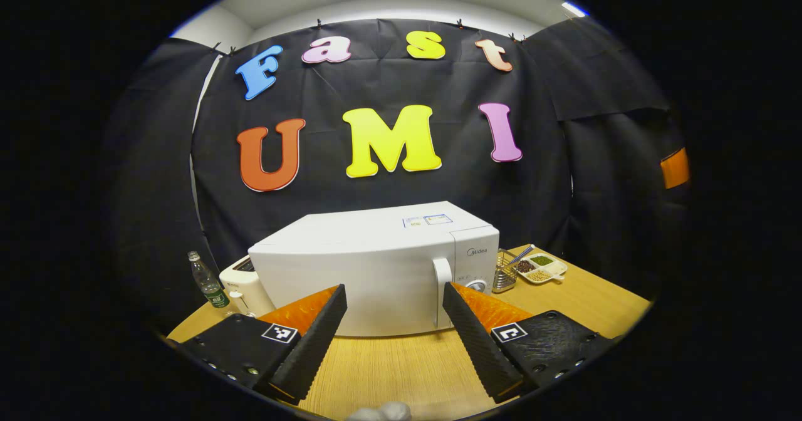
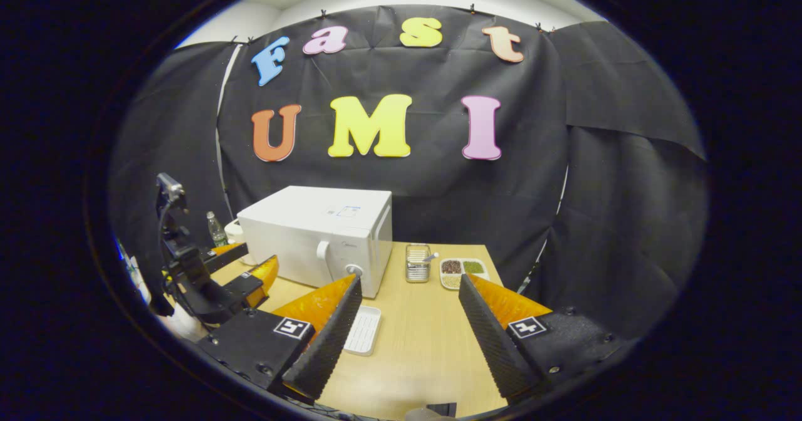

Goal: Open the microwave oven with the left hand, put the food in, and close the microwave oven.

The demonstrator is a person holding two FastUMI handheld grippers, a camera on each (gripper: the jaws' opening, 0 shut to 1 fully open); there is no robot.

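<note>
The white microwave [image 1: 369, 270] stands on the wooden table [image 1: 388, 371] with its door shut. Its white handle [image 1: 442, 283] runs upright beside the control panel. My left gripper [image 1: 395, 339] is open in front of the door, short of it, with nothing between the fingers. In the right gripper view the microwave [image 2: 319, 236] sits at the left. A white ribbed tray [image 2: 363, 329] lies on the table in front of its right corner. My right gripper [image 2: 407, 339] is open and empty, just right of that tray. The left gripper [image 2: 247, 263] shows at the far left, fingers apart.
A divided dish of beans and grains [image 2: 462, 272] and a metal utensil holder [image 2: 416, 262] stand right of the microwave. A white toaster [image 1: 241, 286] and a plastic bottle [image 1: 207, 281] stand to its left. The table's right edge [image 2: 501, 346] is close to my right finger.
</note>
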